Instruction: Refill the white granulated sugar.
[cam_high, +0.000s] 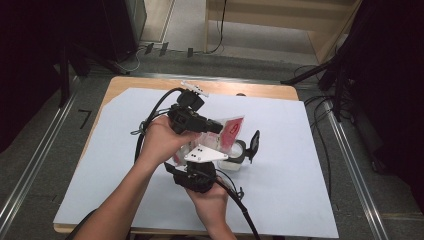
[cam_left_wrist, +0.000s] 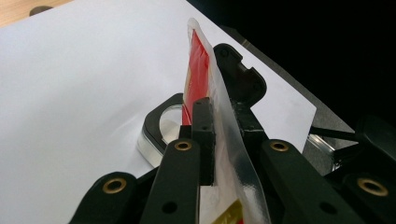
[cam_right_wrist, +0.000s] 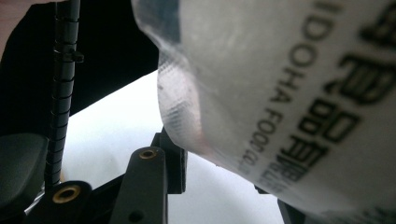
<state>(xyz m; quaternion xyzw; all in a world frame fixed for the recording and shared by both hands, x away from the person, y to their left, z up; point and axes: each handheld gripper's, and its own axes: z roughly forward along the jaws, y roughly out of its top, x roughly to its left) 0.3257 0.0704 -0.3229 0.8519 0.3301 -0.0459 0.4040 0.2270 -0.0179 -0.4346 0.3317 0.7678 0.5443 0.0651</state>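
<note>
A clear plastic sachet (cam_high: 232, 131) with red filling and black print hangs above the white mat. My left gripper (cam_high: 220, 128), coming in from the left, is shut on it; in the left gripper view the jaws (cam_left_wrist: 219, 135) pinch the sachet (cam_left_wrist: 198, 70) edge-on. My right gripper (cam_high: 216, 150) comes up from below under its grey plate. In the right gripper view the sachet (cam_right_wrist: 280, 84) looms close between the parted jaws (cam_right_wrist: 224, 172), and the right finger is mostly hidden behind it. Just beyond stands a clear round cup (cam_high: 234, 160) with a black rim and an upright black flap (cam_high: 254, 142).
The white mat (cam_high: 300, 190) covers a wooden table (cam_high: 150, 82), with bare mat all round the hands. Black cables (cam_high: 150, 117) trail from both grippers. Dark stands and floor rails flank the table.
</note>
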